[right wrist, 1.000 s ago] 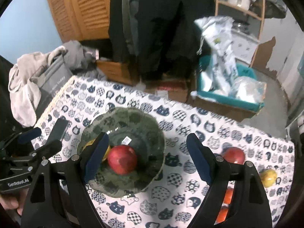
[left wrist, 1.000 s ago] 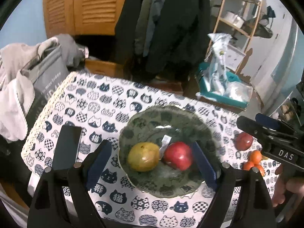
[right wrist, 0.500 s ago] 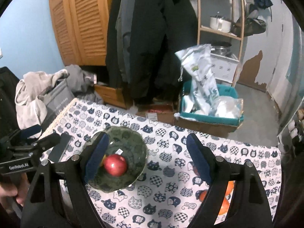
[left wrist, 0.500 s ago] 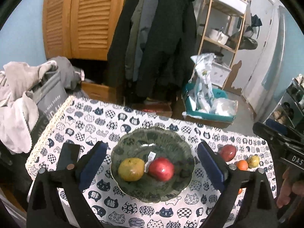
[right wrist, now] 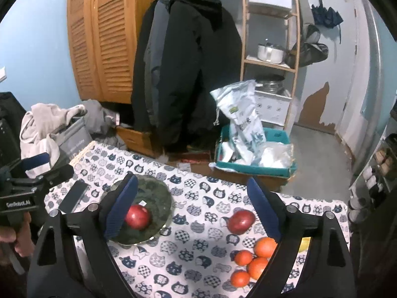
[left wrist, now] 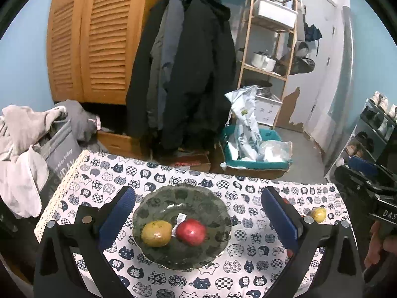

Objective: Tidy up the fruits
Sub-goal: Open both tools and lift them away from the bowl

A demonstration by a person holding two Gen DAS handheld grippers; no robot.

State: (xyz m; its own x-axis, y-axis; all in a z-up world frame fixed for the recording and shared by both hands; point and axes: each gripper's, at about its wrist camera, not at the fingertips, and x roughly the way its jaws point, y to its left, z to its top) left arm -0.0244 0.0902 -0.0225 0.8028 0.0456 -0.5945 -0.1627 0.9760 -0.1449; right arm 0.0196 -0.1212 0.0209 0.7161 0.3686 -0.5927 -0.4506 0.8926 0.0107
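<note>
While the left gripper (left wrist: 197,218) hung above the bowl (left wrist: 153,198), its jaws were opening to their widest and nothing lay between the pads. From that wrist view the bowl sat on the cat-print cloth (left wrist: 104,173) with a yellow fruit (left wrist: 156,233) and a red apple (left wrist: 191,231) side by side inside it, a small paper label just between them. A small yellow fruit (left wrist: 318,214) lay near the cloth's right edge, well apart from the bowl, and the right gripper's body showed at the far right of the frame.

From the right wrist view, the right gripper (right wrist: 192,207) also pointed down at the cloth, jaws opening and empty. Below it a second red fruit (right wrist: 241,218) lay loose on the cloth, apart from the bowl, and a cluster of oranges (right wrist: 256,258) lay near the front right, partly behind the right finger. What looked like the small yellow fruit peeked out beside that finger, though too little showed to be sure. A phone (right wrist: 74,196) lay left of the bowl.

By my judgement the loose red fruit would be firm, smooth and fairly heavy, so the pads should close across its widest middle to stop it squirting out. The oranges would likely be lighter with a softer, grippier skin; a gentle squeeze across the middle should do, one at a time. Round fruit will roll if nudged off-centre.
</note>
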